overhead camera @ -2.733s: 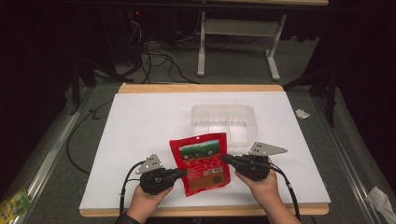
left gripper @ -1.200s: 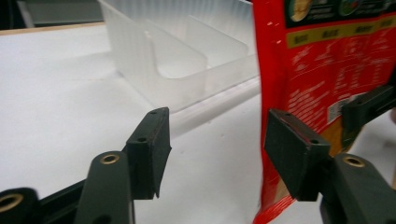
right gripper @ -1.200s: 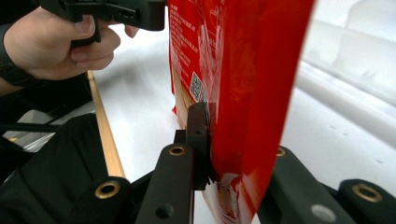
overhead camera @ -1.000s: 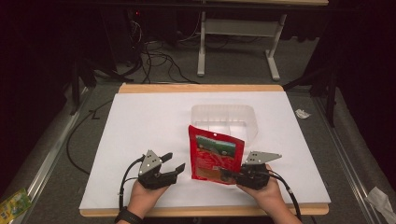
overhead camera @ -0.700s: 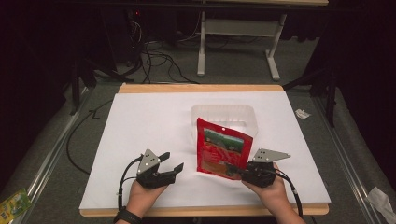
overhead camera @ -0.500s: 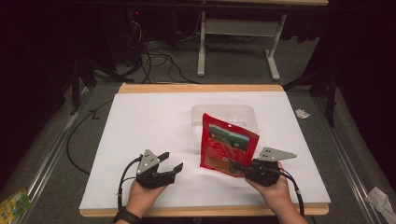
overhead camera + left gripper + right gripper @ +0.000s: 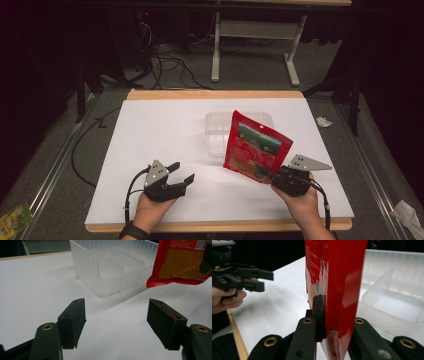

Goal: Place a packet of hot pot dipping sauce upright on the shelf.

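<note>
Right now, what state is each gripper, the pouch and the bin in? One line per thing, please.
Left gripper: open, holding nothing, low over the white table.
Right gripper: shut on the red pouch's lower edge.
Red pouch: lifted off the table, roughly upright, sealed as far as visible.
Clear plastic bin: upright on the table, divided into compartments, the visible parts empty.

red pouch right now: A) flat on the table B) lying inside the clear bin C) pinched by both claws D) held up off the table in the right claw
D: the right claw is clamped on the red pouch, which stands upright above the table, while the left claw is open and apart from it.
</note>
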`<state>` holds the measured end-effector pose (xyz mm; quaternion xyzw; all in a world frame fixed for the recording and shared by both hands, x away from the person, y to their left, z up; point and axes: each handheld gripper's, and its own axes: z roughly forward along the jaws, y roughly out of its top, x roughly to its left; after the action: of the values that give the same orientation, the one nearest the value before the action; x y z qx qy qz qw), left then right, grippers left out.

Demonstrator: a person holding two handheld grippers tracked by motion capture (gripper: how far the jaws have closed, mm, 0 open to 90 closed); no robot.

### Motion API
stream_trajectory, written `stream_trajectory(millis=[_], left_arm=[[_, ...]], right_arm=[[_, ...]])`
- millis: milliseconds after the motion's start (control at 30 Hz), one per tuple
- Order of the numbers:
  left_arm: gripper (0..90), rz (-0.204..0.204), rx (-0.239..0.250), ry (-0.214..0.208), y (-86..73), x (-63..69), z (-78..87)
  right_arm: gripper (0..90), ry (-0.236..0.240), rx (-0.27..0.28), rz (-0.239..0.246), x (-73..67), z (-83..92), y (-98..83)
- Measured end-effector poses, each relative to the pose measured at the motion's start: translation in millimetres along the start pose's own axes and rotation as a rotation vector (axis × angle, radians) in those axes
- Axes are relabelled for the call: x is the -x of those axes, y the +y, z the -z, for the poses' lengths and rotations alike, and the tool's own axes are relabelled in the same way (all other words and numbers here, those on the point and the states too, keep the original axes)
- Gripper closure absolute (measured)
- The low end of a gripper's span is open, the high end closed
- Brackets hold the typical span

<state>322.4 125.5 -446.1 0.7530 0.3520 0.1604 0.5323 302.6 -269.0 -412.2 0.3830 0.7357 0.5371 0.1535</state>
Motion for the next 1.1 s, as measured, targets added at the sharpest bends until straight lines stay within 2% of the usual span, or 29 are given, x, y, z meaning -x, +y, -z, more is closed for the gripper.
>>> stream_trajectory(millis=[100,200,267,433,533,667,967,1100], left_arm=[[31.5,0.003,0.005,0.001,0.0,-0.5,1.2],[31.5,0.007,-0.001,0.001,-1.1,-0.1,1.1],[31.4,0.005,-0.004,0.000,-1.1,0.5,0.4],[31.5,-0.006,-0.006,-0.006,-1.2,1.8,-0.2],[31.5,-0.006,-0.007,-0.008,-1.1,1.0,0.2],[31.5,-0.011,0.001,-0.013,-0.5,1.0,1.1],[31.6,-0.011,0.009,-0.025,0.2,-0.4,3.3],[31.6,-0.014,0.011,-0.035,0.6,-0.5,4.8]], right_arm=[[82.7,-0.031,0.022,-0.005,2.8,4.8,1.7],[82.7,-0.069,0.058,-0.040,3.1,7.6,5.7],[82.6,-0.098,0.074,-0.023,0.3,8.4,10.7],[82.7,-0.152,0.114,-0.031,-1.2,8.7,21.5],[82.7,-0.181,0.128,-0.054,1.9,4.8,26.8],[82.7,-0.220,0.143,-0.080,6.4,-5.8,36.1],[82.7,-0.327,0.121,-0.088,5.6,-46.6,50.4],[82.7,-0.357,0.117,-0.095,5.4,-61.6,53.6]])
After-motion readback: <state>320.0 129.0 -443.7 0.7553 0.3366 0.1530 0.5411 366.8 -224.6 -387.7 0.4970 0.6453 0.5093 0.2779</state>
